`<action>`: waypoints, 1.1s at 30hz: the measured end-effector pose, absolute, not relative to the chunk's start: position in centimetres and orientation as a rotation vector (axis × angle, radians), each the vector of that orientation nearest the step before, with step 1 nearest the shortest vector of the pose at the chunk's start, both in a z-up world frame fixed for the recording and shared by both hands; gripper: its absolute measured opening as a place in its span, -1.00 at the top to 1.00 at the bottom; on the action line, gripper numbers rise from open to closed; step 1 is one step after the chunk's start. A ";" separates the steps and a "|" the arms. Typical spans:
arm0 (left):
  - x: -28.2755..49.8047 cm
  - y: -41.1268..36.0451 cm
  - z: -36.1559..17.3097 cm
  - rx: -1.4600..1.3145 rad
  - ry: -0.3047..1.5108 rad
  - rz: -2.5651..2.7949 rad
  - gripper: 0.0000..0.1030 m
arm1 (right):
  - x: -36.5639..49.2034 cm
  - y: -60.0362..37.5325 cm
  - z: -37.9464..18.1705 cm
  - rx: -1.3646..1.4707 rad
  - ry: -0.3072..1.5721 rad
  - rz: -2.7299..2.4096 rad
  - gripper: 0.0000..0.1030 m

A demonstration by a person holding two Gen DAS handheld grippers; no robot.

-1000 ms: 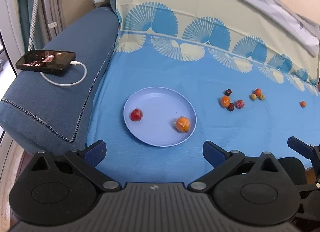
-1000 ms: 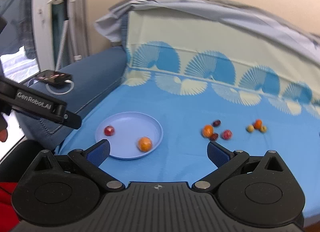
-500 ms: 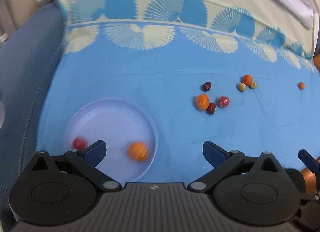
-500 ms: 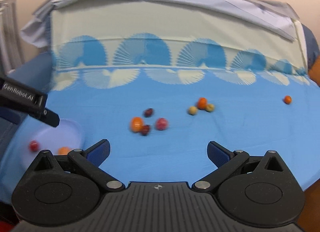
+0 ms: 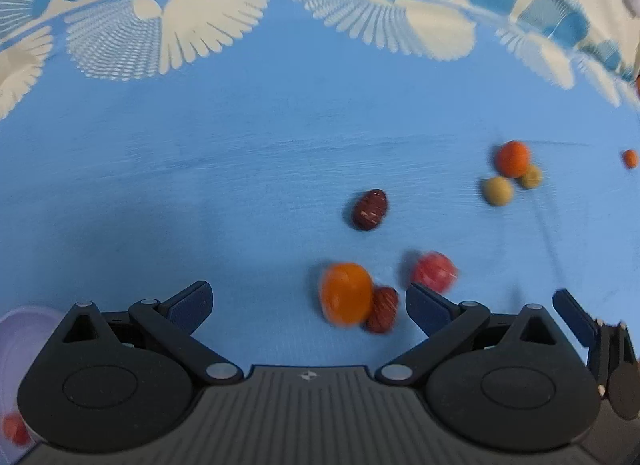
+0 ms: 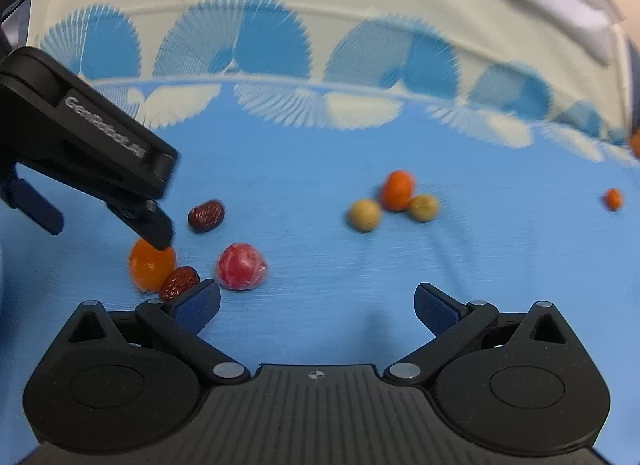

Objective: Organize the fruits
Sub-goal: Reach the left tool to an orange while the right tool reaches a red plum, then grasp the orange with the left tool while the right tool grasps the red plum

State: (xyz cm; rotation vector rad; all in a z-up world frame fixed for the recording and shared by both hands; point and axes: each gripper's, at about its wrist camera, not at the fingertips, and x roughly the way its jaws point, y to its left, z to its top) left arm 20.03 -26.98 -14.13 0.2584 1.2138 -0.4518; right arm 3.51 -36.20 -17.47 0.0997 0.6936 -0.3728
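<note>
Small fruits lie on a blue sheet. In the left wrist view an orange fruit (image 5: 346, 293) and a dark red date (image 5: 382, 309) touch, just ahead of my open left gripper (image 5: 308, 301). A pink-red fruit (image 5: 434, 271) sits by its right finger, and a second date (image 5: 370, 210) lies farther off. In the right wrist view my right gripper (image 6: 318, 301) is open and empty. The same orange fruit (image 6: 152, 263), date (image 6: 179, 282) and pink-red fruit (image 6: 241, 266) lie at its left fingertip. The left gripper's finger (image 6: 154, 225) hangs over the orange fruit.
Two yellowish fruits (image 6: 364, 215) and a small orange one (image 6: 397, 189) cluster farther right; a tiny orange fruit (image 6: 613, 199) lies alone at far right. The light blue plate's rim (image 5: 16, 329) shows at the lower left, with a red fruit (image 5: 14, 427) in it.
Both grippers have swung right, away from the plate, and moved in close to the loose fruit cluster. The plate has slid almost out of view. Both jaws have stayed open.
</note>
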 end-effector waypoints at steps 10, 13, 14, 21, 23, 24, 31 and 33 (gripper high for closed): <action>22.0 -25.1 -15.8 0.241 1.247 -0.432 -1.00 | 7.3 -36.6 -19.9 0.083 0.678 -0.318 -0.99; 21.9 -26.2 -16.1 0.260 1.250 -0.445 -1.00 | 7.0 -36.2 -19.7 -0.011 0.650 -0.399 -0.99; 21.7 -26.8 -16.3 0.273 1.248 -0.447 -1.00 | 6.9 -36.4 -19.7 -0.026 0.648 -0.428 -0.99; 22.4 -27.3 -17.5 0.248 1.293 -0.432 -1.00 | 7.0 -37.4 -20.0 0.025 0.645 -0.429 -0.99; 22.5 -26.8 -17.4 0.255 1.297 -0.439 -1.00 | 7.0 -37.5 -20.1 0.039 0.644 -0.424 -0.99; 22.5 -26.6 -17.2 0.256 1.295 -0.436 -1.00 | 7.0 -37.6 -20.1 0.043 0.644 -0.423 -0.99; 20.9 -27.4 -16.1 0.224 1.258 -0.521 0.05 | 6.2 -37.0 -19.4 0.081 0.606 -0.289 0.34; 19.9 -28.0 -15.7 0.217 1.247 -0.563 0.32 | 6.3 -36.7 -19.6 0.047 0.603 -0.287 0.34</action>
